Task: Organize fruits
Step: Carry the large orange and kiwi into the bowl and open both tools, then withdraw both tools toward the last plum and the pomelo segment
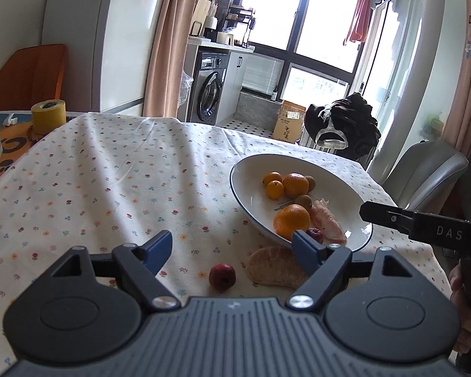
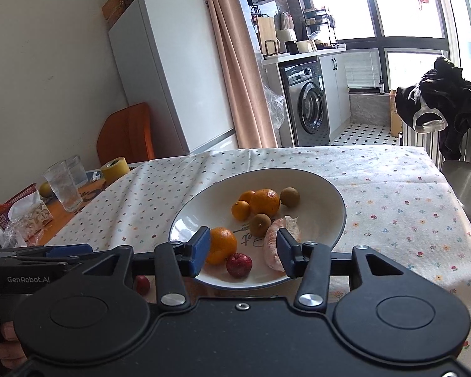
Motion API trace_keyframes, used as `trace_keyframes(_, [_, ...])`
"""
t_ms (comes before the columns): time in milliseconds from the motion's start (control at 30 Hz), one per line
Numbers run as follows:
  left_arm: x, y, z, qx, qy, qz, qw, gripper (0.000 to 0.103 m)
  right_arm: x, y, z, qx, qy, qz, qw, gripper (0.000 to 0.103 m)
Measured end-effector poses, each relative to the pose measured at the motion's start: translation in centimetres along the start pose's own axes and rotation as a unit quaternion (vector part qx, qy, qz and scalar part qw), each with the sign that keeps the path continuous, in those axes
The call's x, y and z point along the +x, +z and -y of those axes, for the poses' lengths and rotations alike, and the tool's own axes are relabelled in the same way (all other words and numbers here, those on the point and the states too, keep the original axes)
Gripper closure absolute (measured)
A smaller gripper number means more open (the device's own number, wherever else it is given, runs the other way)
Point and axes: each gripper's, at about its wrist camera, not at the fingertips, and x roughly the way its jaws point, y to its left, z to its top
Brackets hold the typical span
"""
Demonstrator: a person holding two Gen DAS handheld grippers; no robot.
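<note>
The left claw (image 1: 232, 251) hangs wide open and empty just above the worktop (image 1: 94, 172). Between its blue fingers (image 1: 158, 248), slightly toward the right one, a small red fruit (image 1: 222, 276) sits on the cloth; just beside it to the right lies a peeled citrus piece (image 1: 274, 267), partly under the right finger. That piece is a flattish wedge whose long axis runs roughly across the claw's opening, left to right, with no clear pointed end. The red fruit is round, so it has no axis to line up with.

The left claw is clearly the nearer one to both loose pieces, so the next pick looks like its job, probably the red fruit straight ahead and below.

The right claw (image 2: 243, 254) is also open and empty, hovering over the near rim of the bowl (image 2: 329, 194), which lies just beyond the loose fruit and already holds oranges (image 2: 265, 201), brown fruits (image 2: 289, 196), another red fruit (image 2: 239, 264) and a peeled segment (image 2: 271, 245).
</note>
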Motion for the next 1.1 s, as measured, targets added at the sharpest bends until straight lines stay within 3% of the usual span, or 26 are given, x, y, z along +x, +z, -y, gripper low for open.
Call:
trace_keyframes(467, [-2.1, -1.4, -1.3, -0.002, -0.003, -0.008, 1.0, 0.012, -1.8, -1.4, -1.9, -0.003, 0.014, -0.007, 1.0, 0.039])
trace_keyframes(633, [-2.9, -1.9, -1.6, 0.001, -0.001, -0.008, 1.0, 0.01, -2.4, -2.0, -2.6, -0.008, 0.015, -0.01, 1.0, 0.028])
trace_keyframes(1100, [-5.3, -3.2, -3.5, 0.001, 0.008, -0.01, 0.9999, 0.01, -3.4, -3.5, -4.2, -0.023, 0.015, -0.027, 0.999, 0.027])
